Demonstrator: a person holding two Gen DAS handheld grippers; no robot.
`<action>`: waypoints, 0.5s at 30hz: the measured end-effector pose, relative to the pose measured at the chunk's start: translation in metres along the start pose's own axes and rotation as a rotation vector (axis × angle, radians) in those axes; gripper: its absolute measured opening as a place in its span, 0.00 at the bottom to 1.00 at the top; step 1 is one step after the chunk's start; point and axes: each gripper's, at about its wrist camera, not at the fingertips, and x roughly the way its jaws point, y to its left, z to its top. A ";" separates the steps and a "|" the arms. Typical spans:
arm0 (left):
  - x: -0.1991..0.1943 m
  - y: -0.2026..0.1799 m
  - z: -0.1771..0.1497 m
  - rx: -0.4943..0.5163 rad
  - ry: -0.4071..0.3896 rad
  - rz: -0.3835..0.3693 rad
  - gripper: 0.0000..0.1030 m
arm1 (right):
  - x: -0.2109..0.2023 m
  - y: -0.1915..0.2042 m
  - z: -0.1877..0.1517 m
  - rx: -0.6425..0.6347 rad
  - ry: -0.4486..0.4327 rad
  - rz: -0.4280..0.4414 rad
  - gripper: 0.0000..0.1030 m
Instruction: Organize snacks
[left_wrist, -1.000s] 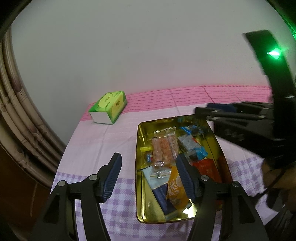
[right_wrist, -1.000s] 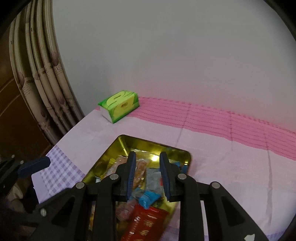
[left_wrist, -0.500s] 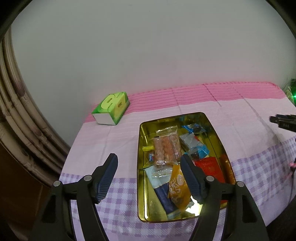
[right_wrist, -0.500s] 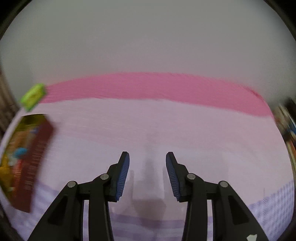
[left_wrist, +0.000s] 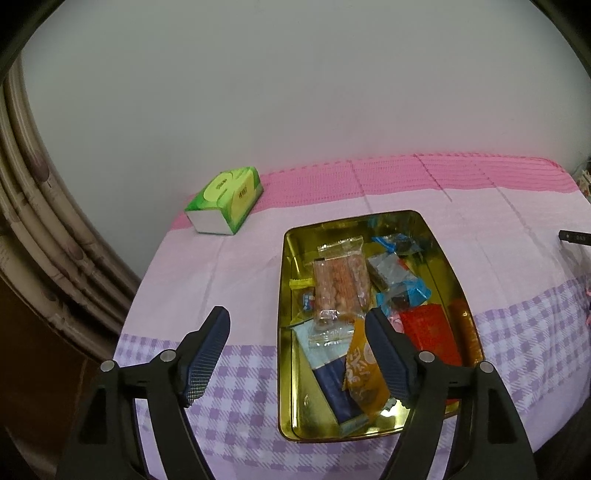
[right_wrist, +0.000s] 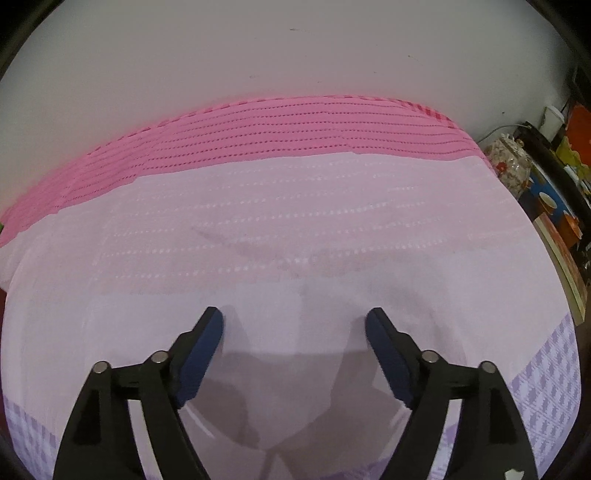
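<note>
A gold metal tray (left_wrist: 288, 280) lies on the pink and purple tablecloth in the left wrist view. It holds several wrapped snacks: a clear pack of peanut brittle (left_wrist: 341, 284), an orange packet (left_wrist: 364, 380), a red packet (left_wrist: 430, 334), blue wrappers (left_wrist: 406, 295) and a dark blue bar (left_wrist: 336, 391). My left gripper (left_wrist: 297, 328) is open and empty, hovering above the tray's near left side. My right gripper (right_wrist: 294, 325) is open and empty, low over bare tablecloth (right_wrist: 295, 236) to the right of the tray. Its tip shows at the right edge of the left wrist view (left_wrist: 576, 236).
A green tissue box (left_wrist: 225, 201) sits at the table's back left near the wall. Curtain folds (left_wrist: 33, 221) hang at the left. Past the table's right edge, a floral jar (right_wrist: 508, 162), a book and clutter sit on a dark shelf (right_wrist: 554, 173).
My right gripper swung from above the tray to the bare cloth on the right, lowered and opened wide. My left gripper stayed open over the tray, drawing back slightly.
</note>
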 end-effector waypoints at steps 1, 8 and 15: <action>0.001 0.001 0.000 -0.003 0.004 -0.002 0.74 | 0.001 0.000 0.004 0.004 0.000 0.001 0.84; 0.006 0.008 -0.001 -0.042 0.033 -0.017 0.74 | 0.012 0.002 0.010 0.031 -0.003 0.010 1.00; 0.005 0.011 -0.001 -0.063 0.050 -0.006 0.74 | 0.013 0.005 0.009 0.038 -0.031 0.006 1.00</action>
